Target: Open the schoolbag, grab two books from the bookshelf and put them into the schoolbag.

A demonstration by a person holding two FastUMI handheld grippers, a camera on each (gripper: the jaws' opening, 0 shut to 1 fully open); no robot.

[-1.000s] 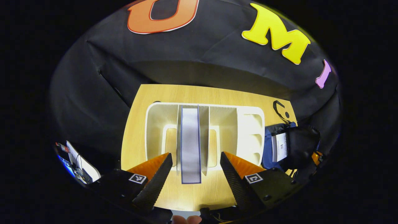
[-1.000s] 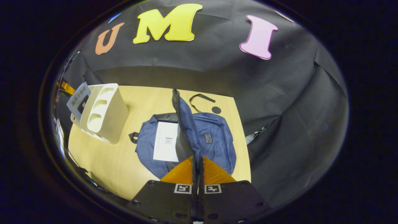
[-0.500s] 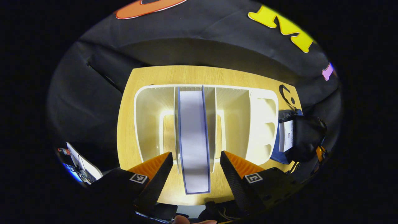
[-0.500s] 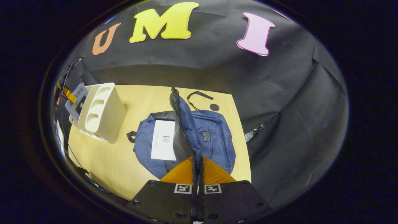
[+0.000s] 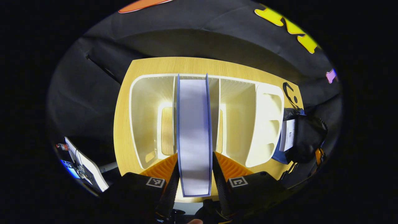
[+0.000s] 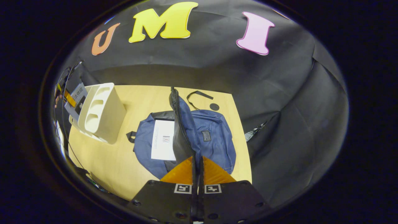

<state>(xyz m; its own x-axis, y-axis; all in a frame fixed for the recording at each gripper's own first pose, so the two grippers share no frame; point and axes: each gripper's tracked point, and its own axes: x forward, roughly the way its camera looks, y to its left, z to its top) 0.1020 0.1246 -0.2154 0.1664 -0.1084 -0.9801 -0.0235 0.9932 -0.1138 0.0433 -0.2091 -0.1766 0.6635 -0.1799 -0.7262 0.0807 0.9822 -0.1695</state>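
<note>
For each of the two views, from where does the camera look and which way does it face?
Left gripper view: rides the left gripper, facing down onto the bookshelf; its jaws flank the upright book.
Right gripper view: rides the right gripper, facing the schoolbag; jaws clamp its lifted flap.
Shared: bookshelf, schoolbag, table.

A cream-white bookshelf stood on a pale yellow wood-grain surface at the centre of the left gripper view, holding a book with blue covers and a greyish-white page edge. In the right gripper view, a navy-blue schoolbag with a black lining and black straps lay mid-frame, a white book showing inside it.
</note>
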